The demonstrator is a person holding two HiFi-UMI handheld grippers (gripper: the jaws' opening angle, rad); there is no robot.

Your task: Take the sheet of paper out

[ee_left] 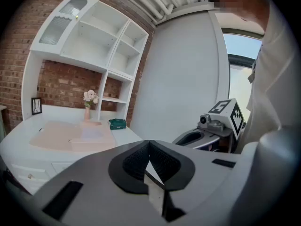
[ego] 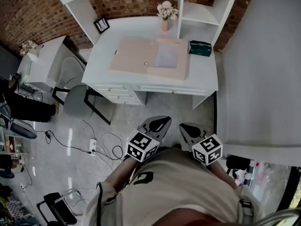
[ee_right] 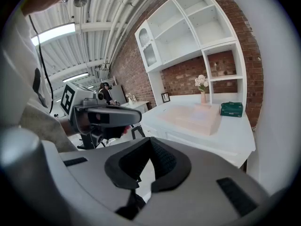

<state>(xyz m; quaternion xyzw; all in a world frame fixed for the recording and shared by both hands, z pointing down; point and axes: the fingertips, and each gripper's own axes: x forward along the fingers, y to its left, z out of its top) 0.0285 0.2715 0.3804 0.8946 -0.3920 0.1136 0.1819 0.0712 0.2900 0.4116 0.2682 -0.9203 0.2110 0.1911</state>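
The left gripper (ego: 163, 121) and right gripper (ego: 187, 126) were closed, empty — the desk (ego: 203, 74) stood well apart at twelve o'clock.

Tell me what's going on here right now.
A person stands back from the white desk, holding the left gripper and right gripper close to the body. Both have their jaws together with nothing between them. The pink folder lies flat on the desk with a pale sheet on its right part, untouched. Taking the sheet out has not begun.
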